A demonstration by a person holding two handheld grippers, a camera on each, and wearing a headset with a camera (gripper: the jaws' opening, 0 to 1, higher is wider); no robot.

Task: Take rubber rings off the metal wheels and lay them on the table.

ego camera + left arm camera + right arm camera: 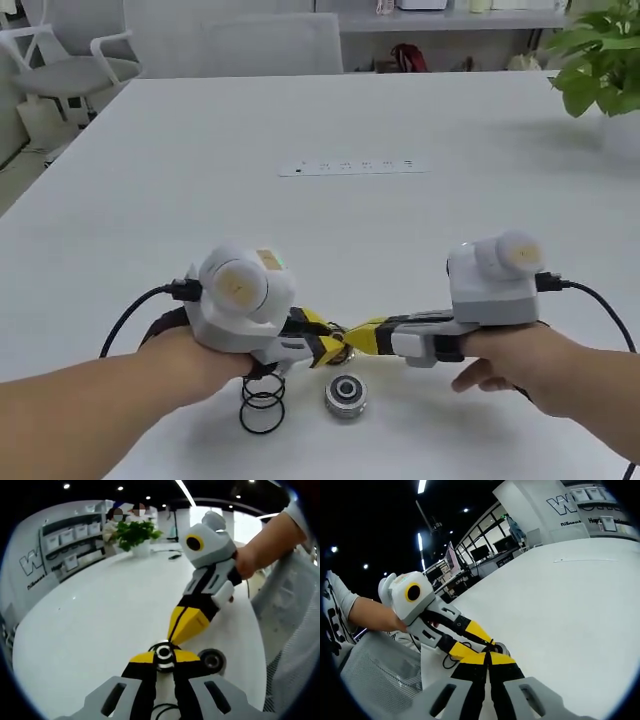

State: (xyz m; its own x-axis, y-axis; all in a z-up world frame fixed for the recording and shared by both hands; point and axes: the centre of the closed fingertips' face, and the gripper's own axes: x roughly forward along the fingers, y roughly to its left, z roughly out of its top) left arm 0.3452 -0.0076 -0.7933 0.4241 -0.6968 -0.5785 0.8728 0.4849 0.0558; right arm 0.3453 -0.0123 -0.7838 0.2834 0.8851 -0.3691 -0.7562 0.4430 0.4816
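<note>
In the head view, holding the left gripper pointing rightward and the right gripper pointing leftward. Meeting them tip to tip on one line just above the near part of the desk. Leaving a loose wheel lying flat on the desk just below that meeting point. Leaving the rubber rings, overlapping black loops, lying beside it under the left hand. In the left gripper view, clamping that gripper's closed jaws on the held wheel, hub facing the camera. Showing the right gripper at the upper right, its jaws pressed together to a point touching the wheel's far rim. Being unable to tell whether a ring is caught between them. In the right gripper view, looking along jaws drawn shut, with the held wheel just past their tips and the left gripper slanting in from the left. Judging from this: likely calling for the right gripper to pull away along its own axis, toward the person's right, while bracing the wheel with the left.
</note>
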